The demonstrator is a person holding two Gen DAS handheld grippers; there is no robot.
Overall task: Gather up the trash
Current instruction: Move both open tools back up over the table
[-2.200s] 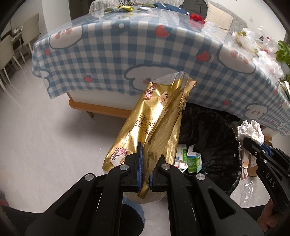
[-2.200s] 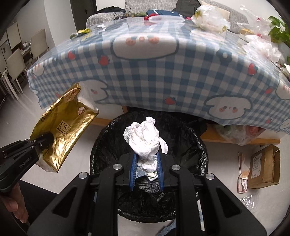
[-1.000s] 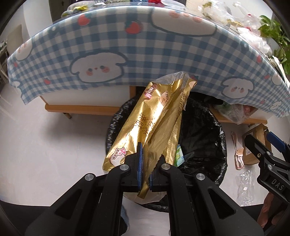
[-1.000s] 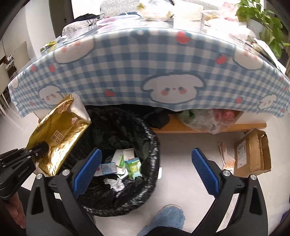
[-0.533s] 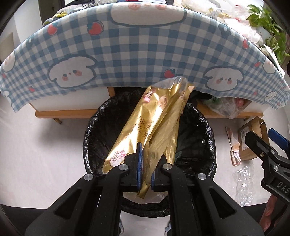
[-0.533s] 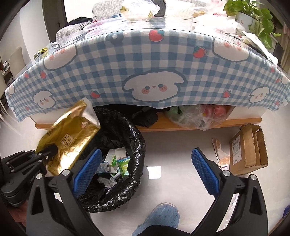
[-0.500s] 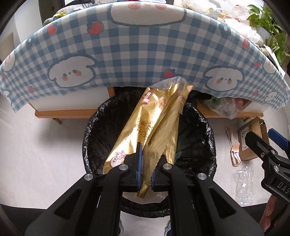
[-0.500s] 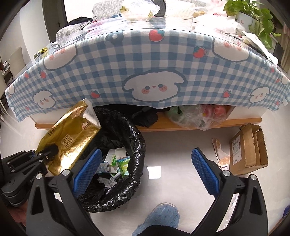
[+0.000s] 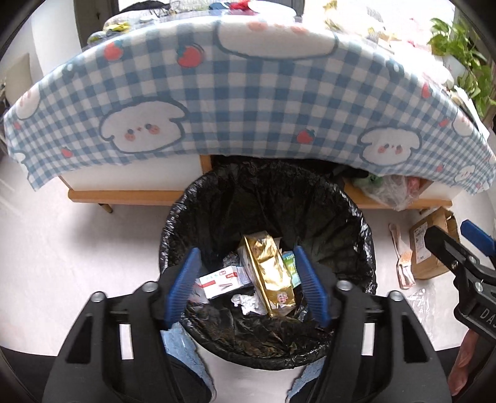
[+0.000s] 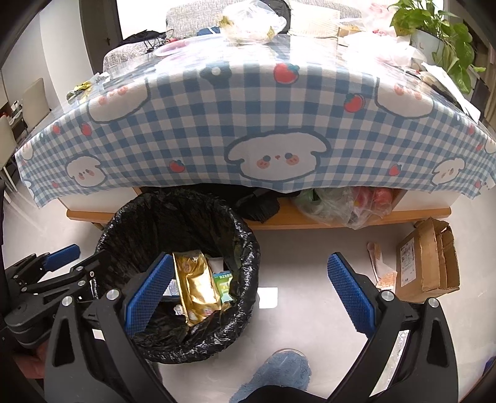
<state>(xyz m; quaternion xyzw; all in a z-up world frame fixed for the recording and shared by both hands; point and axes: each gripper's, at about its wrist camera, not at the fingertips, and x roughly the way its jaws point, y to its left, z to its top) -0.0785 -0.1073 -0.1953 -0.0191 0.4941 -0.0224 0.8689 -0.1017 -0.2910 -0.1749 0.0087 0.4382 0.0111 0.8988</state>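
A bin lined with a black bag (image 9: 266, 192) stands on the floor in front of the table. The gold foil bag (image 9: 269, 272) lies inside it on top of small cartons and crumpled tissue; it also shows in the right wrist view (image 10: 195, 285). My left gripper (image 9: 246, 283) is open and empty right above the bin's near rim. My right gripper (image 10: 248, 290) is open wide and empty, over the floor just right of the bin (image 10: 186, 217). The left gripper shows at the left of the right wrist view (image 10: 59, 263).
A table with a blue checked cloth (image 10: 248, 124) hangs over the bin's far side, with bags and a potted plant (image 10: 434, 28) on top. A cardboard box (image 10: 424, 260) and wrappers lie on the floor at right. A wooden shelf (image 10: 279, 217) under the table holds plastic bags.
My left gripper has opened and the gold foil bag has dropped into the bin. My right gripper stays open and has shifted little.
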